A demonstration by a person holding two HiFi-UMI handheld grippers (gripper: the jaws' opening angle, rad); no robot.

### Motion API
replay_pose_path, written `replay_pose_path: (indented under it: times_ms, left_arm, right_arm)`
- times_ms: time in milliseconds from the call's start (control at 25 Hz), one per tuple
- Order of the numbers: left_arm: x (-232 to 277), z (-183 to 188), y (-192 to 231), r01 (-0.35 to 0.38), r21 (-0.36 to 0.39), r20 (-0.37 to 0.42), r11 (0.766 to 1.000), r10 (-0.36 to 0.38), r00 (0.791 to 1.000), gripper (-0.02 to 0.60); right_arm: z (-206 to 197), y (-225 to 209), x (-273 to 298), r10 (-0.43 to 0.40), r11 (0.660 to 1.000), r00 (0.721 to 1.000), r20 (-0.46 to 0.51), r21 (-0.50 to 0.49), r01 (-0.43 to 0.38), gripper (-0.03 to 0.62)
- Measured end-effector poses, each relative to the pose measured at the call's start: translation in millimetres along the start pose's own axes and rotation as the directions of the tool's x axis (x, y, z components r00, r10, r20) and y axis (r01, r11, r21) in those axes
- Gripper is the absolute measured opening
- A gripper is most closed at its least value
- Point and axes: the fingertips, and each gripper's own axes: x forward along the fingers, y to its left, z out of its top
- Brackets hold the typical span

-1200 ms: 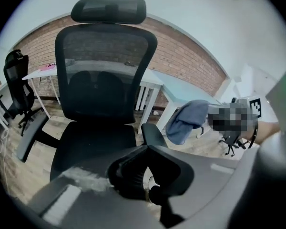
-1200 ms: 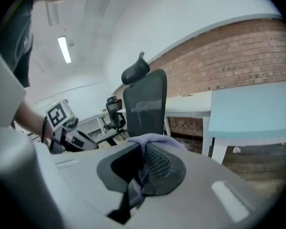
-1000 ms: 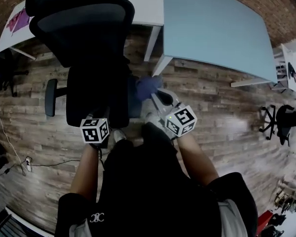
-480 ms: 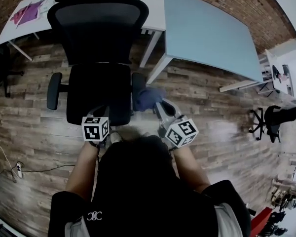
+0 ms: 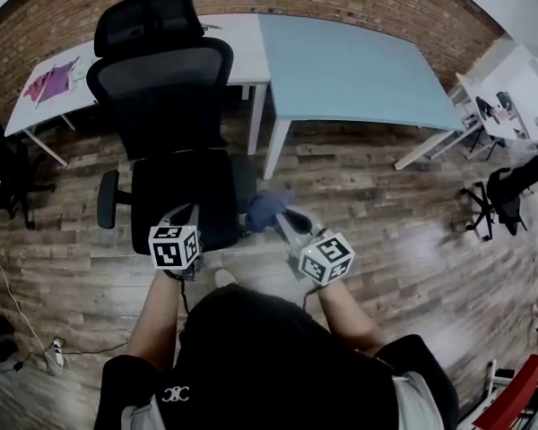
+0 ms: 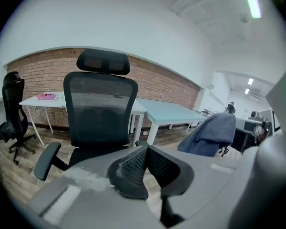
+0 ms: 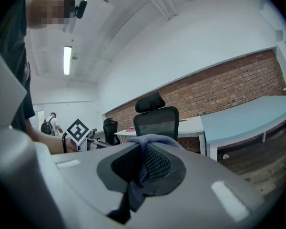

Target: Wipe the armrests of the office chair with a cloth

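One cloth (image 5: 265, 210) in the right gripper (image 5: 284, 217), beside one office chair (image 5: 175, 106).

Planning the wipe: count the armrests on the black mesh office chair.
2. In the left gripper view, one black padded armrest sticks out left of the seat; the other shows right of it.

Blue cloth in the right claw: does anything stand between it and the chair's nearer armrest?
Nothing visible does. The blue fabric cloth, shut in the right claw, hangs right next to the black padded armrest of the black mesh office chair, on the person's right side.
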Motion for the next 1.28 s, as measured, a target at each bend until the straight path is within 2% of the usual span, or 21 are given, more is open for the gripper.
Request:
replay_pose_path:
  times_ms: [240, 520, 880, 1000, 1160, 1280]
  left_arm:
    - [-44.2, -50.3, -73.0, 0.014, 0.015, -0.016, 1.0, -0.014, 1.0, 0.006]
    - [-128.5, -142.0, -122.6, -0.031, -0.061, -0.087, 0.998, 0.026, 0.996, 0.006]
    - [-207.0, -169.4, -123.9, -0.082, -0.018, -0.084, 0.996, 0.08, 0.993, 0.006]
    - [-229.6, -179.4, -120.7, -0.072, -0.022, -0.069, 0.997, 0.071, 0.995, 0.006]
    - [-270.9, -206.8, -120.8, -0.038, -0.02, -0.052, 0.999, 0.037, 0.998, 0.006]
    - [-312.6, -233.6, -107.4, -0.042, -0.006, -0.039, 0.999, 0.042, 0.998, 0.006]
  right_arm:
    - [-26.8, 43.6, -80.7, 0.05, 0.999, 0.999, -0.015, -0.008, -0.05, 0.015]
    - [-68.5, 95.7, -162.7, 0.098, 0.994, 0.994, -0.046, 0.048, -0.096, 0.015]
    - [-84.1, 140.5, -201.4, 0.093, 0.995, 0.995, -0.024, 0.044, -0.092, 0.015]
    - [-84.3, 162.8, -207.3, 0.078, 0.997, 0.997, -0.018, 0.028, -0.078, 0.015]
    - [-92.1, 211.4, -222.4, 0.072, 0.997, 0.997, -0.025, 0.0, -0.072, 0.015]
    - [-91.5, 261.7, -233.9, 0.079, 0.997, 0.996, 0.04, -0.017, -0.079, 0.015]
